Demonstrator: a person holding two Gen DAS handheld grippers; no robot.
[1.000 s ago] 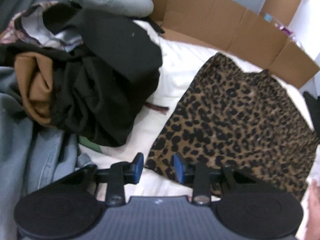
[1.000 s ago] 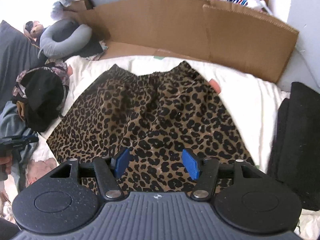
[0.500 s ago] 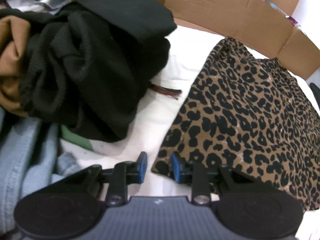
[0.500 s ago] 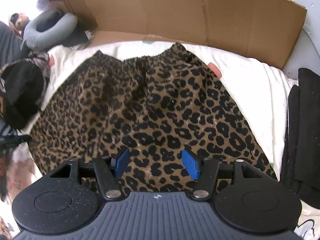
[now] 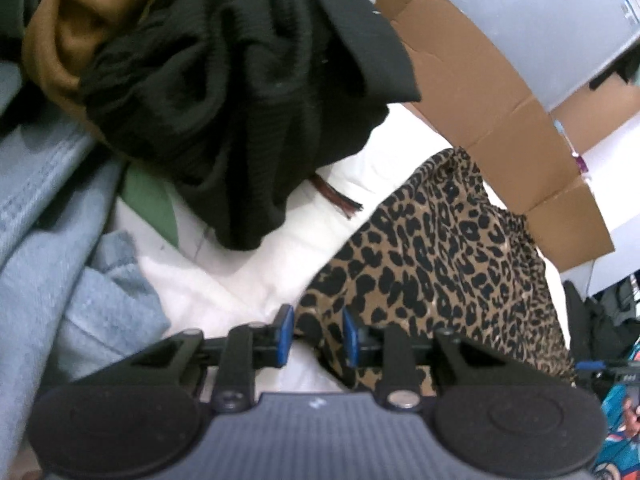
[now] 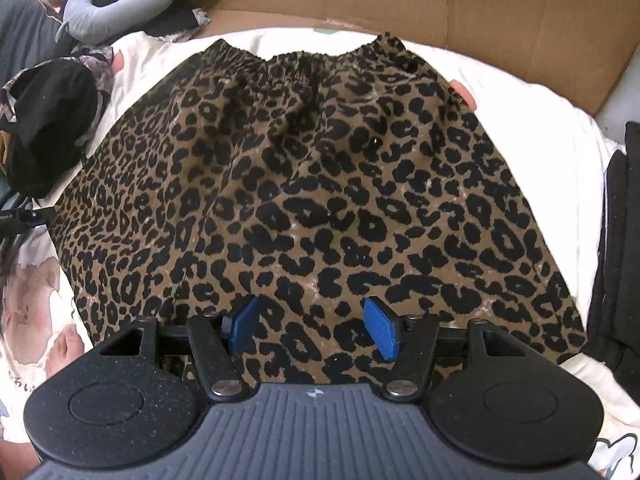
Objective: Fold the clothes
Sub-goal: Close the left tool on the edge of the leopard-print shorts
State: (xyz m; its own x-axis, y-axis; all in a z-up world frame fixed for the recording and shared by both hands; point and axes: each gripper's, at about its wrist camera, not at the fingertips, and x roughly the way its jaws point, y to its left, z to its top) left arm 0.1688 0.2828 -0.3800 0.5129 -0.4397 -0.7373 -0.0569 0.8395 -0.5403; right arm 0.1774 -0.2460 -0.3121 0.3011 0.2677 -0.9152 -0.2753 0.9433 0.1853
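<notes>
Our left gripper [image 5: 316,336], jaws narrow and empty, straddles the leopard skirt [image 6: 320,184]'s near-left hem corner, while our right gripper [image 6: 314,330] hovers wide over its hem.

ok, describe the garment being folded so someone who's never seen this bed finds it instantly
Start from the white bedsheet bordered at the far side by a brown cardboard wall. Spread flat in the middle of it is the leopard-print skirt, gathered elastic waistband towards the cardboard, hem nearest the cameras. It is the only patterned, laid-out piece: the clothes pile beside it is crumpled, in plain black, tan and denim.
</notes>
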